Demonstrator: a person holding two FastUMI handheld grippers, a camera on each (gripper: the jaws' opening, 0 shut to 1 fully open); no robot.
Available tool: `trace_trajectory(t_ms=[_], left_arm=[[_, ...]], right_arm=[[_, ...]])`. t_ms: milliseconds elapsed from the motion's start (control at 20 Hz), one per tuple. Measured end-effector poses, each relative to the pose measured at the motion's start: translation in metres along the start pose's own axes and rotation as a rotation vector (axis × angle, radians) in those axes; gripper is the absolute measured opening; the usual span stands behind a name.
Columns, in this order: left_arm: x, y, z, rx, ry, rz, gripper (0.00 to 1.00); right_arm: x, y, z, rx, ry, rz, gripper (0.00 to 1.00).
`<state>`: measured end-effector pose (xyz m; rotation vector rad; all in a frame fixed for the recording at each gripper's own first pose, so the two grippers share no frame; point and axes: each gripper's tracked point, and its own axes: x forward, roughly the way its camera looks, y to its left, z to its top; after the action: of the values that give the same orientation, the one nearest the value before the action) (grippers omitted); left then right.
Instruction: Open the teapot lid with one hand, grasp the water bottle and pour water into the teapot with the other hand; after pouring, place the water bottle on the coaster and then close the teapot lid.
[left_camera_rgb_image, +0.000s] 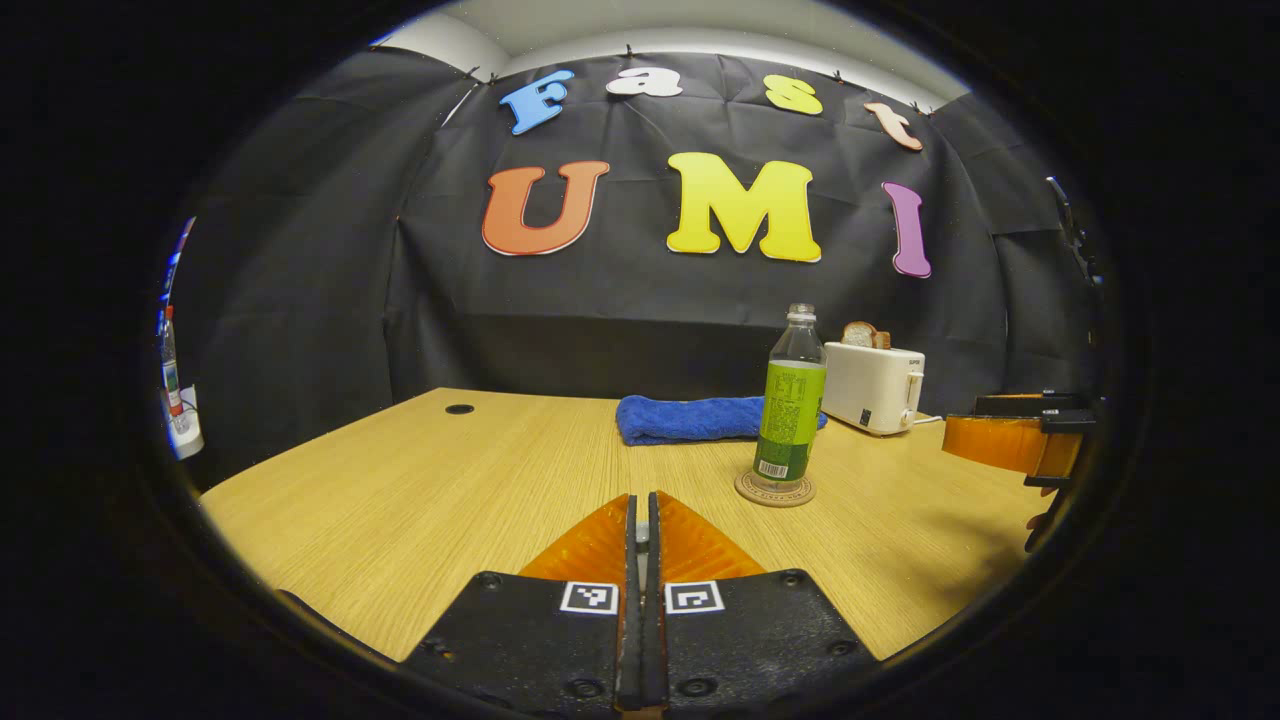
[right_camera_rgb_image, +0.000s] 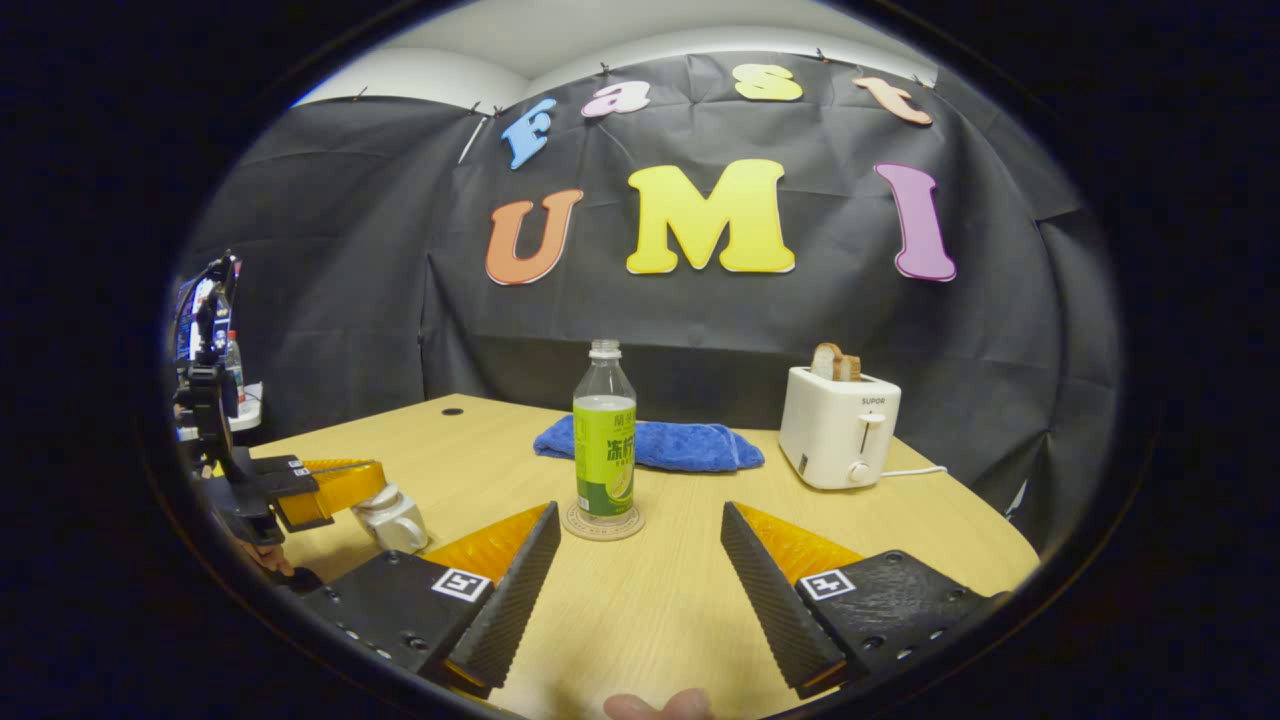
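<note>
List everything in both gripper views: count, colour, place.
water bottle: 1, clear with green label, uncapped, upright on coaster
coaster: 1, tan, round, mid-table
towel: 1, blue, folded, behind bottle
toaster: 1, white, bread slices in slots, back right of table
teapot: 1, silvery, partly hidden, at table's left edge
table: 1, light wood
left gripper: 1, fingers together, low over table
right gripper: 1, fingers spread, facing bottle
fingertip: person's, bottom edge of right gripper view
</note>
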<state>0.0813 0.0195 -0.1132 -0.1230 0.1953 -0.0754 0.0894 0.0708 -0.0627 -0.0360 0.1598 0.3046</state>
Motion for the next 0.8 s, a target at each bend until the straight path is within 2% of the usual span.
trace_trajectory(t_ms=[100, 200, 300, 350, 400, 450, 500, 550, 800], left_arm=[[0.000, 0.003, 0.000, 0.009, -0.003, 0.019, 0.04], [0.000, 0.005, 0.002, 0.013, -0.007, 0.037, 0.09], [-0.001, 0.009, 0.007, 0.027, -0.012, 0.065, 0.21], [-0.003, 0.010, 0.012, 0.034, -0.022, 0.074, 0.38], [-0.006, 0.012, 0.018, 0.039, -0.034, 0.087, 0.48], [-0.009, 0.014, 0.026, 0.042, -0.056, 0.102, 0.70], [-0.018, 0.017, 0.037, 0.047, -0.075, 0.116, 0.82], [-0.023, 0.019, 0.045, 0.054, -0.091, 0.127, 1.00], [-0.051, 0.015, 0.085, 0.102, -0.147, 0.132, 0.99]], right_arm=[[-0.002, -0.003, 0.000, 0.000, -0.004, -0.013, 0.96], [-0.005, -0.006, 0.001, 0.007, -0.013, -0.036, 0.96], [-0.007, -0.010, 0.000, 0.018, -0.020, -0.058, 0.96], [-0.008, -0.010, 0.000, 0.022, -0.021, -0.065, 0.96], [-0.009, -0.011, -0.001, 0.023, -0.021, -0.072, 0.96], [-0.011, -0.012, -0.001, 0.021, -0.022, -0.082, 0.96], [-0.013, -0.015, 0.000, 0.019, -0.027, -0.094, 0.96], [-0.017, -0.017, 0.003, 0.017, -0.034, -0.106, 0.96], [-0.042, -0.024, 0.022, -0.008, -0.096, -0.162, 0.94]])
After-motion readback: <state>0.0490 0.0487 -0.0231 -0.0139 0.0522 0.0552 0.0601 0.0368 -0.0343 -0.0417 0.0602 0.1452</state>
